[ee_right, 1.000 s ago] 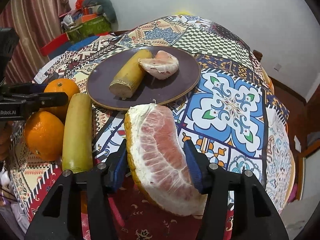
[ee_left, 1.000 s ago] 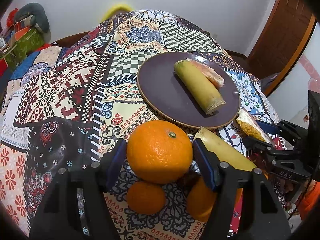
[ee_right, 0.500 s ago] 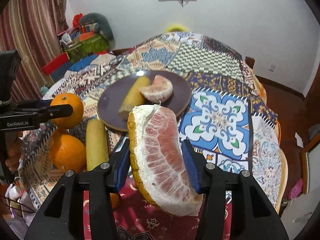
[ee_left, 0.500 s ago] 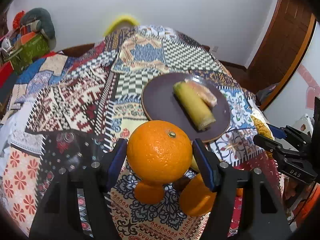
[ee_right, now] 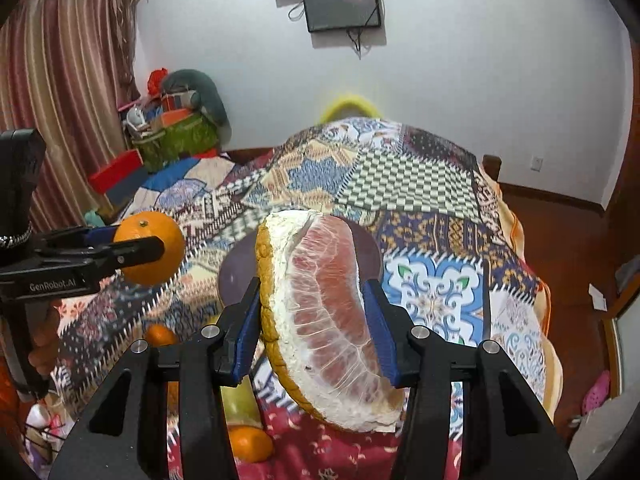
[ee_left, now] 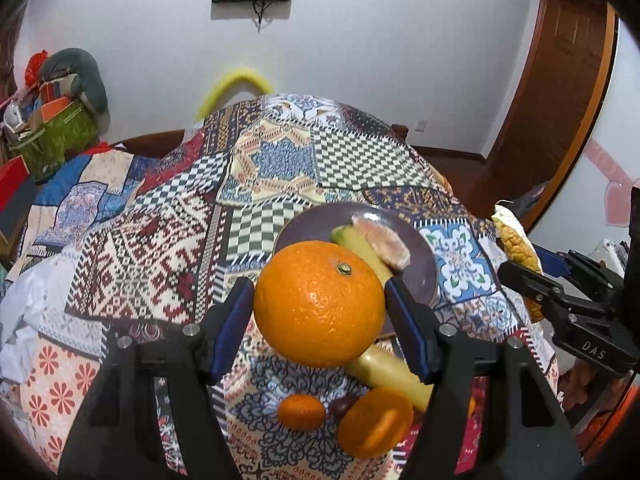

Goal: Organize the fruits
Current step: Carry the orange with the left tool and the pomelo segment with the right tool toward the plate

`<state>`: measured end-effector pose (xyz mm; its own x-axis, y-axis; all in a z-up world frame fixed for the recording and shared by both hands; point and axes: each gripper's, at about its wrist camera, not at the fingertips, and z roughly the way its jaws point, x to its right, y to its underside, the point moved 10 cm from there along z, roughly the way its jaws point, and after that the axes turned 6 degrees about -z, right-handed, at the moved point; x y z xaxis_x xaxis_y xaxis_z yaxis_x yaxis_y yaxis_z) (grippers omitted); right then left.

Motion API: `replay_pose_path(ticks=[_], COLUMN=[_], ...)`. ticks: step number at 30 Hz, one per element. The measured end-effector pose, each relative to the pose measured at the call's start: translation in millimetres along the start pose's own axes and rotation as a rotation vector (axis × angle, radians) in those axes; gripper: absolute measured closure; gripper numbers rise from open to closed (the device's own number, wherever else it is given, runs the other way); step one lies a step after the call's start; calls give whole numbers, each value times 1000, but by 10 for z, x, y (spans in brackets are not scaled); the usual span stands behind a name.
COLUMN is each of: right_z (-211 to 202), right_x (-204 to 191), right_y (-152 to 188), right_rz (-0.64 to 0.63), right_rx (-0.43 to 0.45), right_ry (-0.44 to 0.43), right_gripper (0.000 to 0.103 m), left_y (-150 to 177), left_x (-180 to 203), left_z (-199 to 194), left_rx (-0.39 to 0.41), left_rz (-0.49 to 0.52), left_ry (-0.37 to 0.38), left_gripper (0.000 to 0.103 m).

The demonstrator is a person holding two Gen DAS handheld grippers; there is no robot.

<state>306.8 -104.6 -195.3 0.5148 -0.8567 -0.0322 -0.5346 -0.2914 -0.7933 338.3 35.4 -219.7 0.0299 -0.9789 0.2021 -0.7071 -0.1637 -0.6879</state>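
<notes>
Orange (ee_left: 319, 303) clamped between the blue pads of the left gripper (ee_left: 320, 320), held in the air above the patchwork-covered table (ee_left: 168, 248). Right gripper (ee_right: 316, 316) fingers clamped on a pomelo wedge (ee_right: 326, 316), pink flesh facing the camera, rind to the left, also held above the table. Dark round plate (ee_left: 420, 276) sits toward the table's right edge, carrying a banana piece (ee_left: 360, 246) with a peeled segment (ee_left: 384, 242) touching it. Near edge: small orange (ee_left: 301, 412), second orange (ee_left: 375, 422), another banana piece (ee_left: 396, 376) lying close together on the cloth.
</notes>
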Motion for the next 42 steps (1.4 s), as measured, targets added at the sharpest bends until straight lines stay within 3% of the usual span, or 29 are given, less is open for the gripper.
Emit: replay_pose_path(ticks=[18,33,42], right_z=[435,1135,1348], right_x=[192,322,297], right_y=[-427,-275,-230], right_rz=[-9,-10,-47], right_rx=[25,-101,-142], right_ry=[38,6,1], right_gripper=[57,59,59], left_y=[-378,-285,-196], left_x=[-15,-165,-135], left_z=[580,1358,1567], left_rx=[-8,-138,-181], left_rz=[4,1,16], left_ry=[-21,-31,-36], left_gripper=[36,36,36])
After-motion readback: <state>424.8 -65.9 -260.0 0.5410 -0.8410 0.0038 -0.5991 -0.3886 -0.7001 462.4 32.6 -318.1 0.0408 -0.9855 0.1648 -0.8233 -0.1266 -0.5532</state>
